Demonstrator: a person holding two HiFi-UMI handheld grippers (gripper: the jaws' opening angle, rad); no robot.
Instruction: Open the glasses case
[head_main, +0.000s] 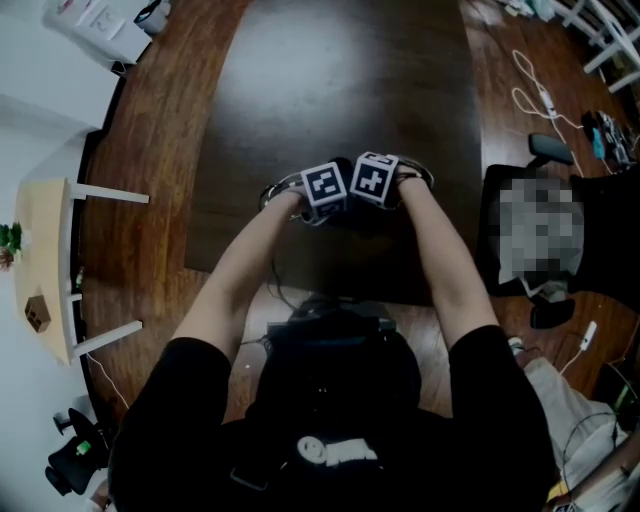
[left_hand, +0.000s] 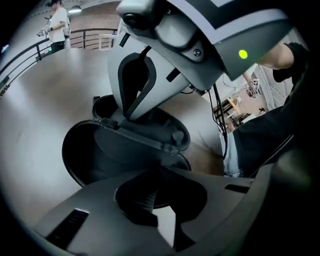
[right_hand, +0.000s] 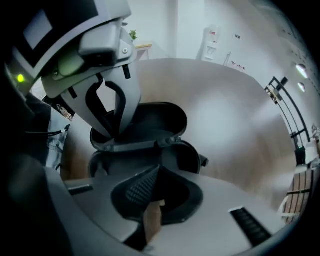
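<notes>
1. We see the black hard-shell clamshell glasses case (left_hand: 90, 155) lying open. Its two halves spread apart on either side of a hinge (left_hand: 137, 135) that runs across the middle.
2. The glasses case sits on the dark rectangular mat (head_main: 330, 90) that covers the middle of the brown wooden table (head_main: 150, 130). It is close to the mat's near edge. From the head view we cannot see it, because both tools and their marker cubes (head_main: 325, 188) are right above it.
3. The left gripper (left_hand: 156, 175) points steeply down with its jaws together. From the right gripper view, its tips meet the rim of the case by the hinge.
4. The right gripper (right_hand: 157, 167) also points steeply down, with its jaws together. From the left gripper view, its tips touch the case at one end of the hinge.
5. We cannot make out whether either tool has the thin rim nipped between its pads.
6. The two tools stand side by side, very close together.
</notes>
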